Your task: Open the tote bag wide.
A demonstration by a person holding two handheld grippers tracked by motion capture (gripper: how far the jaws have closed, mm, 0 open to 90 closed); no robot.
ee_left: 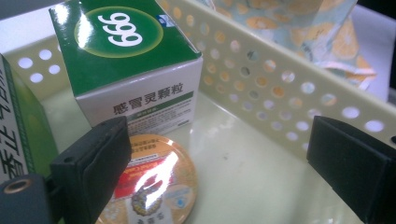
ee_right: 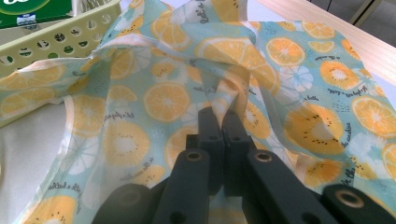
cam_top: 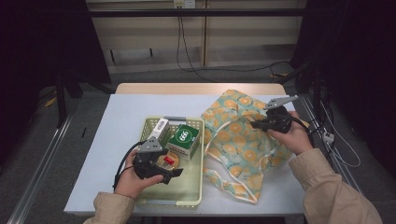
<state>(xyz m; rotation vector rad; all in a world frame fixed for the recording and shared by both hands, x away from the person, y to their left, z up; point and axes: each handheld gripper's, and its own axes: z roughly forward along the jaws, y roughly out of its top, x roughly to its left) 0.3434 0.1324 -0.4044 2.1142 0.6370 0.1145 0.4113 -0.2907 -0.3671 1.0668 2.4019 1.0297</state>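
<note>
Pinching fruit-print bag with right tool, left tool gaping

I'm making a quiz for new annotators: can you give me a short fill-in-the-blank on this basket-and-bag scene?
1. The right gripper is shut on the ____-print bag.
2. The left gripper, with jaws ____, hovers inside the pale basket.
3. The round tin lies in front of the ____ box marked 999.
4. In the high view the bag lies to the ____ of the basket.

Missing words: orange; open; green; right
</note>
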